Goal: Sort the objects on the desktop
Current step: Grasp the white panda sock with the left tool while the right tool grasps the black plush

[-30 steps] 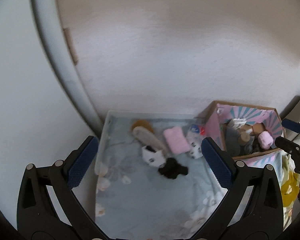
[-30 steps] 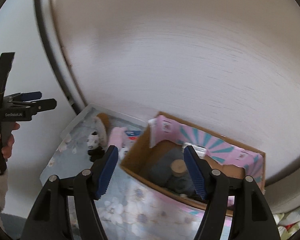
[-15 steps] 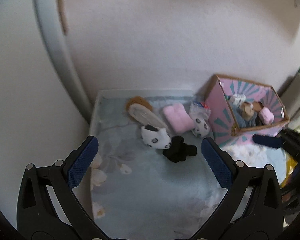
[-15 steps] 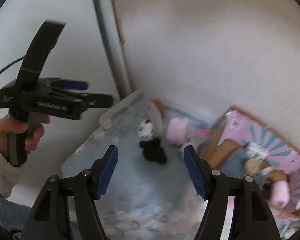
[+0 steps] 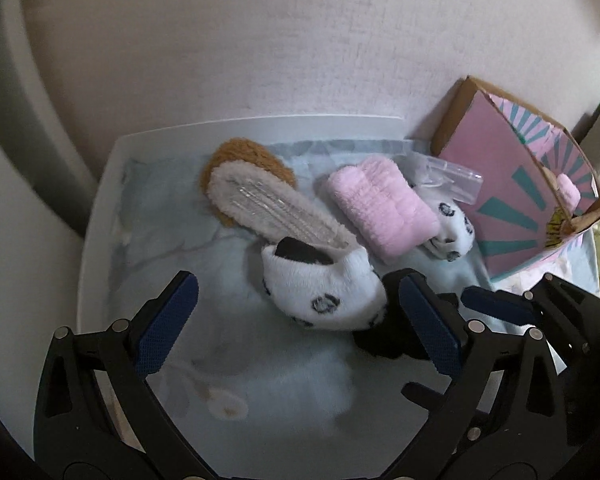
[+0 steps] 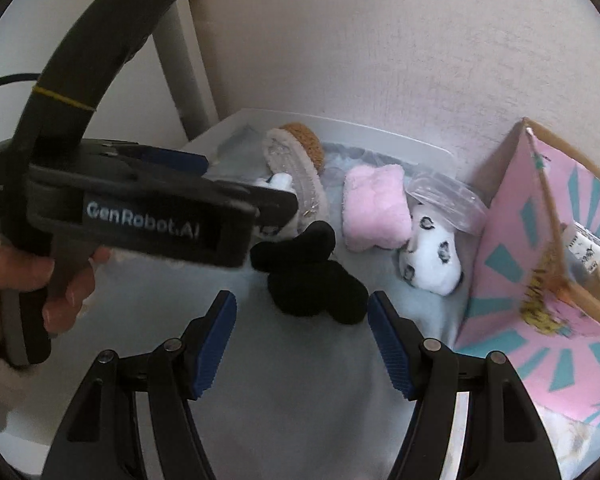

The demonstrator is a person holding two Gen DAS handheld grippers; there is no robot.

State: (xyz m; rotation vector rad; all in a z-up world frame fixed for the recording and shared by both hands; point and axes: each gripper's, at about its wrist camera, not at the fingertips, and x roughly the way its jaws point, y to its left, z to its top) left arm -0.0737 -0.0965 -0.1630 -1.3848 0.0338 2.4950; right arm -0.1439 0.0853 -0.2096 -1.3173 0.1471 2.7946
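Your soft items lie loose on the pale blue floral cloth [image 5: 188, 240] beside the pink cardboard box with teal rays [image 6: 540, 300], presumably staged for sorting into it. Your left claw [image 5: 296, 320] gapes wide around the white plush panda-print sock [image 5: 320, 288], gripping nothing. Your right claw [image 6: 302, 332] is equally wide, empty, just short of the black fabric bundle [image 6: 312, 276].

A pale textured wall [image 5: 300, 40] rises behind the floral cloth [image 5: 260, 380], with a grey post [image 6: 180, 60] alongside.
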